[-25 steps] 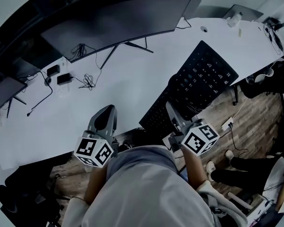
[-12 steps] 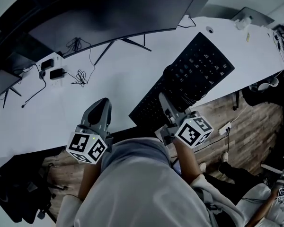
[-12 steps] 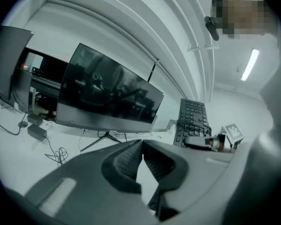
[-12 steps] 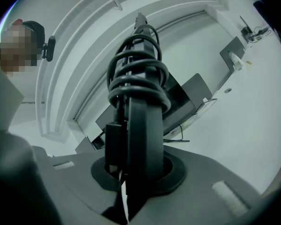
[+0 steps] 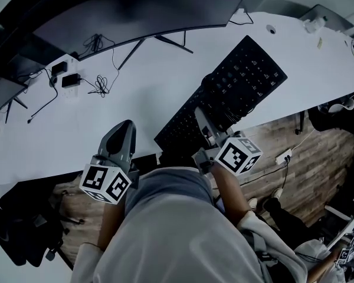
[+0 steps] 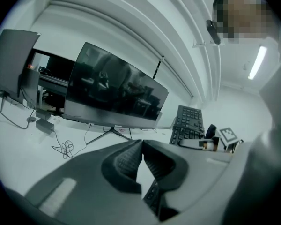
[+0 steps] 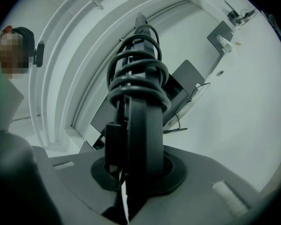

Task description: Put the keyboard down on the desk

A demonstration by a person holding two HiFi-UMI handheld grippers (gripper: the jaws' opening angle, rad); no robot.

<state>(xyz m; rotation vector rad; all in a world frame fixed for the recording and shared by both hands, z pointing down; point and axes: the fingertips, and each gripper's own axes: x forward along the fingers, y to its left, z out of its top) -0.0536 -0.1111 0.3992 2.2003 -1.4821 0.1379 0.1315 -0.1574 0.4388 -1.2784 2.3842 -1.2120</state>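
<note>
The right gripper is clamped narrow on the near long edge of the black keyboard. In the right gripper view the jaws pinch that dark edge from both sides, with a coiled cable looped round it just above. The keyboard runs diagonally over the front right part of the white desk, tilted so its keys face the left gripper; whether its low edge touches the desk cannot be told. The left gripper hovers over the desk's front edge, well apart from the keyboard, its jaws together on nothing. Behind stands a curved monitor, with tangled wires by its foot
</note>
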